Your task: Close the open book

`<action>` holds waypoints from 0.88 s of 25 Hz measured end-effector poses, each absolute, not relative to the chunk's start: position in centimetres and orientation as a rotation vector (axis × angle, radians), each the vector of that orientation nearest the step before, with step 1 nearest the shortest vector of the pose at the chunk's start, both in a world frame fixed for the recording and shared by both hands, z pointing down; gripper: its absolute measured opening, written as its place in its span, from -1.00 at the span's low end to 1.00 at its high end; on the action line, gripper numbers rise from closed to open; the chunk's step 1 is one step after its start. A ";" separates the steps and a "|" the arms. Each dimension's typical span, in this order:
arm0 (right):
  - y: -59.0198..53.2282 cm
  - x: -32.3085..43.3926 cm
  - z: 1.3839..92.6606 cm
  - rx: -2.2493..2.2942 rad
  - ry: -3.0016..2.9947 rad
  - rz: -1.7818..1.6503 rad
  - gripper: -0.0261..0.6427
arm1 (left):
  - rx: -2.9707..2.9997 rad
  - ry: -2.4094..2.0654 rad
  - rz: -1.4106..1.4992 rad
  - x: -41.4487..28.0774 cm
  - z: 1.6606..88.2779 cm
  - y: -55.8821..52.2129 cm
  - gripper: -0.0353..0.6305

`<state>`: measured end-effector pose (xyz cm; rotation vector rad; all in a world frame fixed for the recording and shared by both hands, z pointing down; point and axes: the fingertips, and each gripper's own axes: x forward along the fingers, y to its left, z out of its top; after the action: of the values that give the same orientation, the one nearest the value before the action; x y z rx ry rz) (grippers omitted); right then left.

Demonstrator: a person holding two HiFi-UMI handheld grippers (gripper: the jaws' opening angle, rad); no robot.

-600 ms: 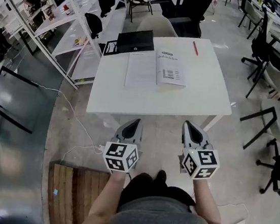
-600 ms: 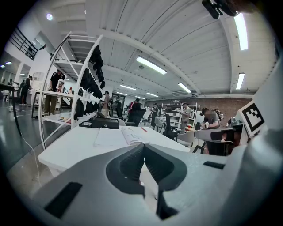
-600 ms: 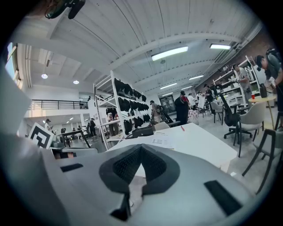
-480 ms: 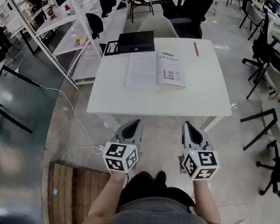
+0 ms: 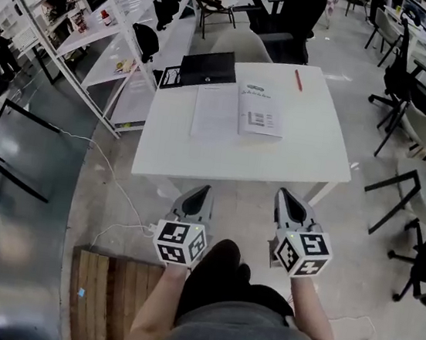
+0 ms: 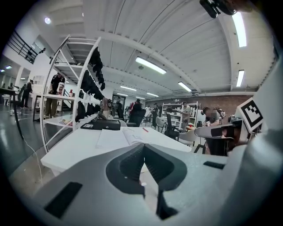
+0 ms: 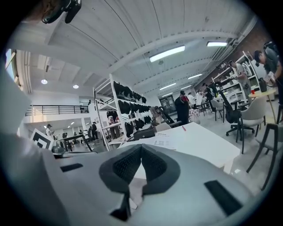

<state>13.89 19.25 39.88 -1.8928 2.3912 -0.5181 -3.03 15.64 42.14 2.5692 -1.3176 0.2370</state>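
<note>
Both pressed together and empty: left tongs (image 5: 203, 190) and right tongs (image 5: 284, 193) sit off the 6 o'clock edge of the white table (image 5: 308, 158), open book (image 5: 238, 112) lies flat toward 12 o'clock.

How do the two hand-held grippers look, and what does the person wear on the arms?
The left hand-held gripper and the right hand-held gripper have light grey shells tapering to a point, with dark textured pads inside. Each carries a white cube printed with black square markers. The forearms are bare; no sleeve shows.
</note>
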 end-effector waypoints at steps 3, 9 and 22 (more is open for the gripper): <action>19.1 14.1 39.9 -1.891 2.381 -0.528 -0.92 | 2.569 -1.322 0.240 -3.1 42.3 15.3 -0.88; 17.7 14.6 40.4 -1.908 2.359 -0.559 -0.92 | 2.559 -1.328 0.245 -3.6 42.7 13.3 -0.88; 9.0 13.4 41.4 -1.895 2.287 -0.682 -0.74 | 2.543 -1.251 0.291 -4.9 44.6 4.1 -0.88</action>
<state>13.37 9.00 41.44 -1.8951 2.2875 -0.6822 -4.90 4.06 44.64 2.5426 -1.2506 0.2907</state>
